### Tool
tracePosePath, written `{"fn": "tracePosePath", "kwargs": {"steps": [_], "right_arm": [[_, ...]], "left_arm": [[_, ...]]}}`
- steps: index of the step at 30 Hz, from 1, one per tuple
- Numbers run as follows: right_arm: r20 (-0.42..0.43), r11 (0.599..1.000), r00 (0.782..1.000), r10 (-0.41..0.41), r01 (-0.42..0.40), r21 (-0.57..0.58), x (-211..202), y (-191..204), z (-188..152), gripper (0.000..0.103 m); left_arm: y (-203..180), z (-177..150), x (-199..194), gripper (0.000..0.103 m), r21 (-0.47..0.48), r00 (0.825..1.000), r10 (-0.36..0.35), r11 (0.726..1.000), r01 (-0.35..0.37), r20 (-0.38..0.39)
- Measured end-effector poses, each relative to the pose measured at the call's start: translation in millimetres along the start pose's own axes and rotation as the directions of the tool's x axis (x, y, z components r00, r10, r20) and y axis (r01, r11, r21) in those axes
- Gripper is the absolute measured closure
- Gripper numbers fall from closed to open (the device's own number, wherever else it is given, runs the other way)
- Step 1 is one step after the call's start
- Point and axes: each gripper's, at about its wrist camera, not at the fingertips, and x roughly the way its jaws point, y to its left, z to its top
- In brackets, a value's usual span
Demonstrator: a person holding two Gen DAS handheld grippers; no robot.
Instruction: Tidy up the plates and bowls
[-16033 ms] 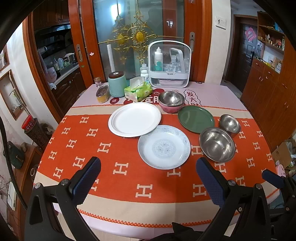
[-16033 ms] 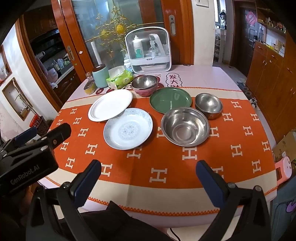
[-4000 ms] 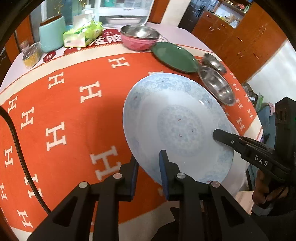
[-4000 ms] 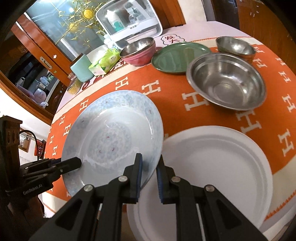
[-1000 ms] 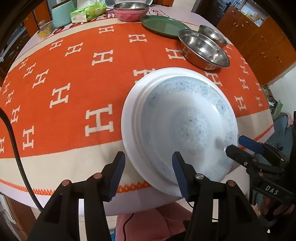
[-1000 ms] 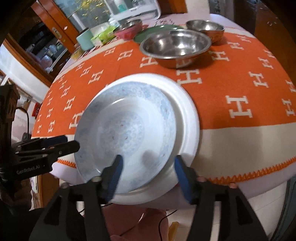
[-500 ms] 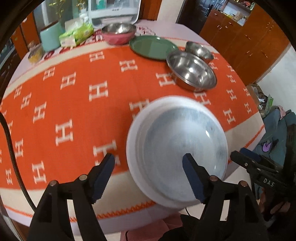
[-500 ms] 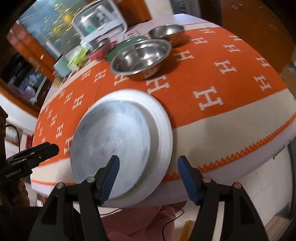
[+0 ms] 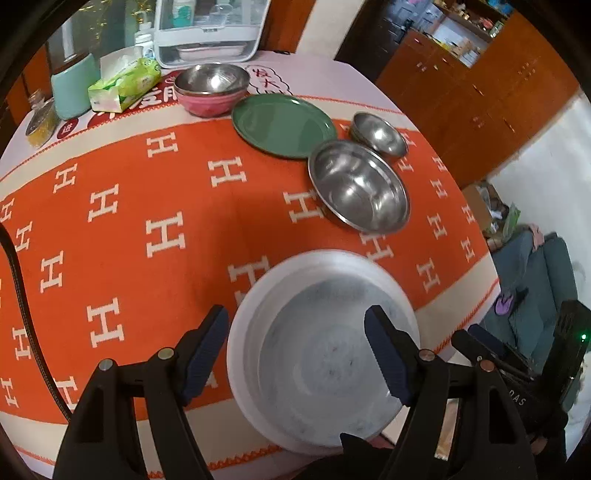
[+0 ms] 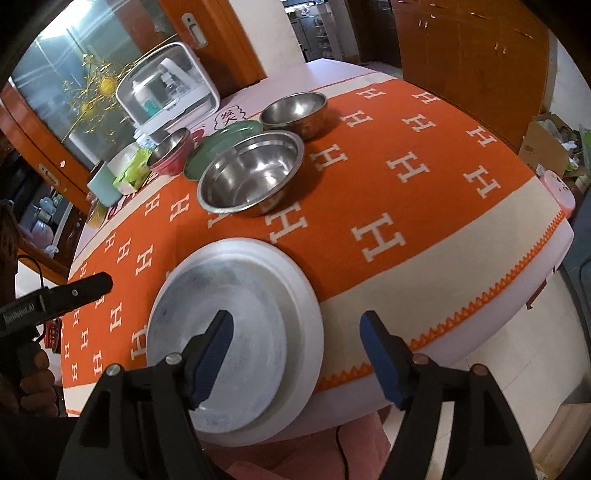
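Note:
A blue-patterned plate lies on a larger white plate at the table's near edge. My left gripper hovers open above this stack, touching nothing. My right gripper hangs over the stack's right rim, its jaws opening with nothing pressed between them. Further back stand a green plate, a large steel bowl, a small steel bowl and a pink bowl with a steel bowl nested in it.
At the table's far end stand a tissue pack, a teal canister, a small jar and a white clear-lidded box. The orange cloth covers the table. A cardboard box sits on the floor to the right.
Both grippers, shut on the blue plate's rim four seconds ago, have let it go onto the white plate. Over the last second both opened wider and rose away from the stack.

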Motion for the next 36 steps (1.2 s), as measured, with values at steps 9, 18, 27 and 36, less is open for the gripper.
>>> {"fn": "tracePosePath", "kwargs": {"steps": [9,18,27,36], "right_arm": [[-0.044,0.992,0.997,0.058,-0.062,-0.106,17,-25,49,0.032],[-0.095,0.955,0.981,0.166,-0.184,-0.233,31,-54,113,0.032],[-0.133,0.907,0.956,0.261,-0.290,-0.305,49,-61,183,0.032],[-0.145,0.876,0.929,0.341,-0.370,-0.310,72,-43,266,0.032]], "left_arm": [[-16,21,10,0.018,-0.164,0.998,0.046,0.986,-0.039,0.041],[-45,41,27,0.017,-0.315,0.994,0.099,0.946,-0.080,0.046],[-55,69,45,0.017,-0.425,0.990,0.143,0.897,-0.125,0.011],[-42,107,54,0.017,-0.488,0.978,0.210,0.855,-0.179,0.009]]}}
